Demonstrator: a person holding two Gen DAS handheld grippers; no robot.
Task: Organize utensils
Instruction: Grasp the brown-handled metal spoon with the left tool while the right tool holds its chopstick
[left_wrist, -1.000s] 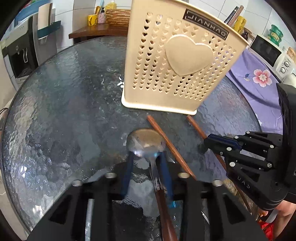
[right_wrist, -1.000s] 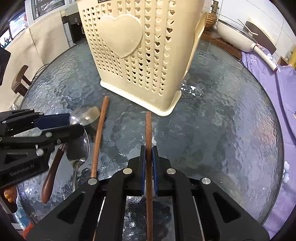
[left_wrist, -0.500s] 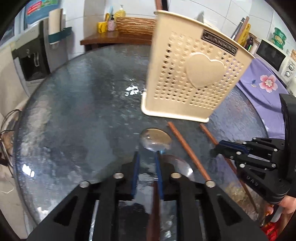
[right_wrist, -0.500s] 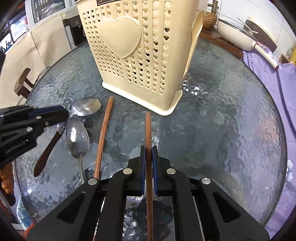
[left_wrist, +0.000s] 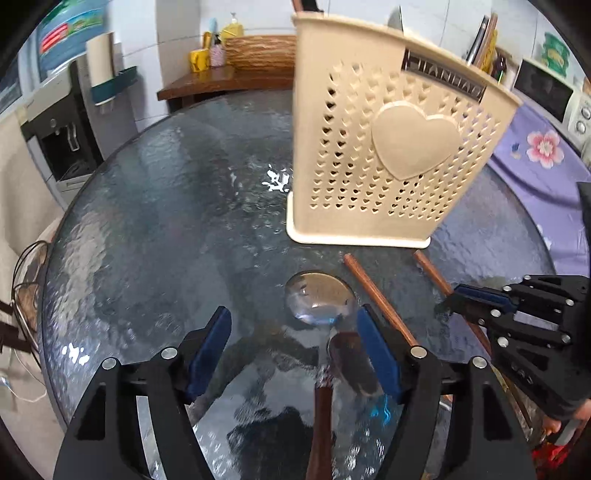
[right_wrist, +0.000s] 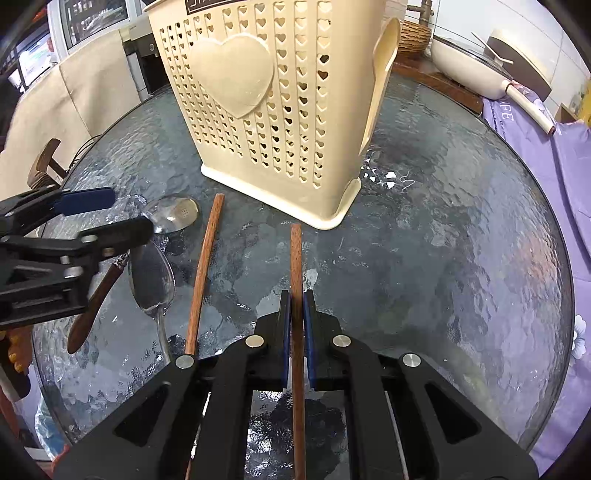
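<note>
Fingers of the right gripper clamp a chopstick; left gripper fingers spread wide over a spoon.

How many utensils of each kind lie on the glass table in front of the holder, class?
Wooden chopsticks: 2, one lying loose, one clamped in the right tool.
Spoons: 2, one wooden-handled, one all-metal.
Total: 4
</note>
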